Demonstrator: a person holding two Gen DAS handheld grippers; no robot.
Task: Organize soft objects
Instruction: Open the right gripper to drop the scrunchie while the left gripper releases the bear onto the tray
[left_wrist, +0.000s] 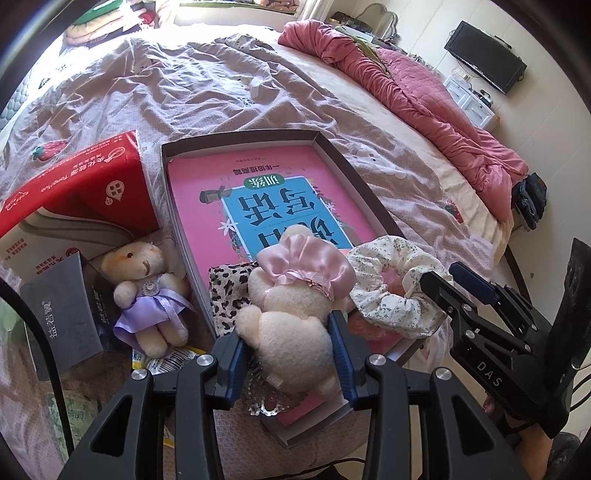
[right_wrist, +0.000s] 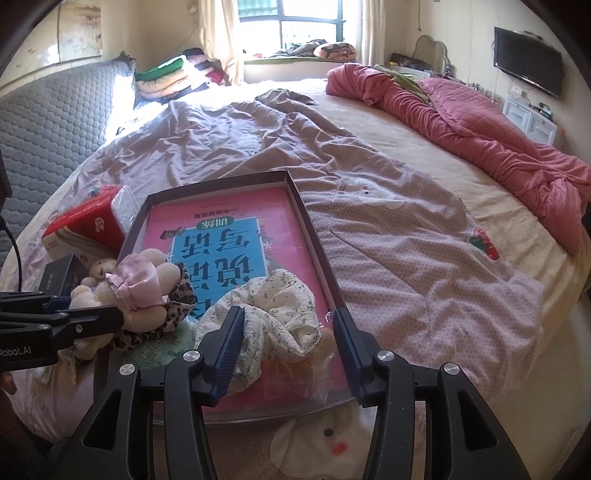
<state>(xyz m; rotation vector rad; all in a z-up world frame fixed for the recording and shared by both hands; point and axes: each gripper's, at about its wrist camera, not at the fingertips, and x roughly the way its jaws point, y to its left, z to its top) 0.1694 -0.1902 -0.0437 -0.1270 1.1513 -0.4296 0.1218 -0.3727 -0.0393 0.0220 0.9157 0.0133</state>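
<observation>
Bed (right_wrist: 369, 229): cream plush bear (left_wrist: 295, 332), pink satin dress.

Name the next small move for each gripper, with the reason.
Probably lift the right gripper clear: its pads stand apart and the scrunchie already lies on the book in the box. Then the left gripper, clamped on the pink-dress bear, can likely set it beside the scrunchie.
</observation>
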